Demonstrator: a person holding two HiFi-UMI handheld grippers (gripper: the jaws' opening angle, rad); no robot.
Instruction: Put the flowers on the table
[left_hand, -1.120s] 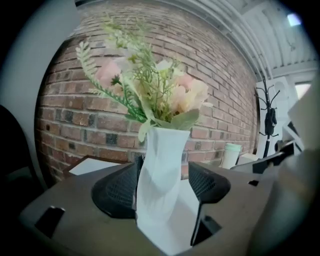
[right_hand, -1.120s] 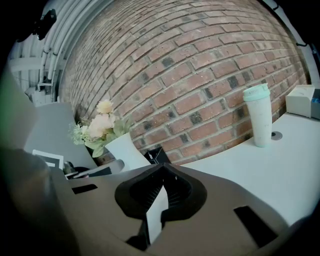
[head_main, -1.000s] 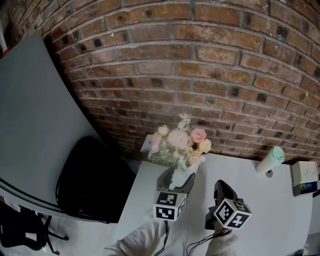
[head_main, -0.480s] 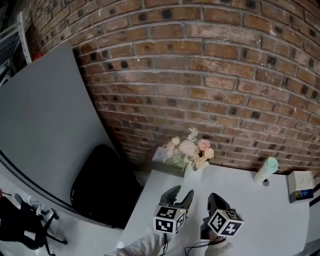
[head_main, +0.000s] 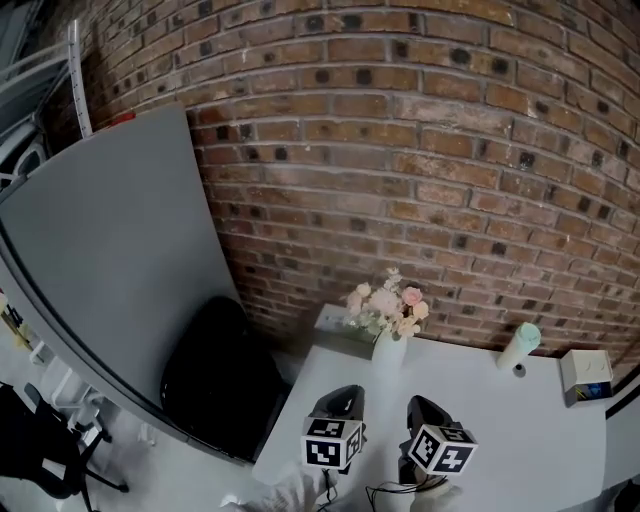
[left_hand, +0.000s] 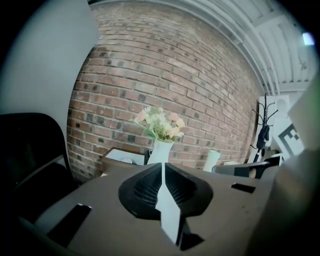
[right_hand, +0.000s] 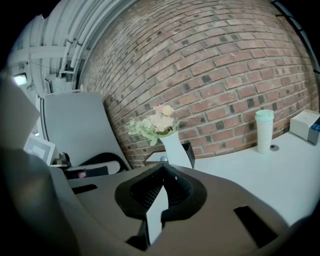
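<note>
Pink and cream flowers (head_main: 386, 301) stand upright in a white vase (head_main: 388, 351) at the far edge of the white table (head_main: 520, 425), close to the brick wall. Both gripper views show the flowers (left_hand: 160, 121) (right_hand: 152, 122) straight ahead, some way off. My left gripper (head_main: 343, 394) hovers over the table's near left part; its jaws have just been closing and are now shut with nothing between them (left_hand: 163, 164). My right gripper (head_main: 424, 406) hangs beside it, shut and holding nothing (right_hand: 163, 166). Neither gripper touches the vase.
A mint cup (head_main: 519, 346) and a small white box (head_main: 585, 374) stand at the table's far right. A low tray (head_main: 337, 327) sits left of the vase. A black chair (head_main: 215, 380) and a large grey panel (head_main: 100, 280) stand left of the table.
Both grippers have drawn back from the vase toward the table's near edge. The left jaws, open before, have closed. The vase stays in place.
</note>
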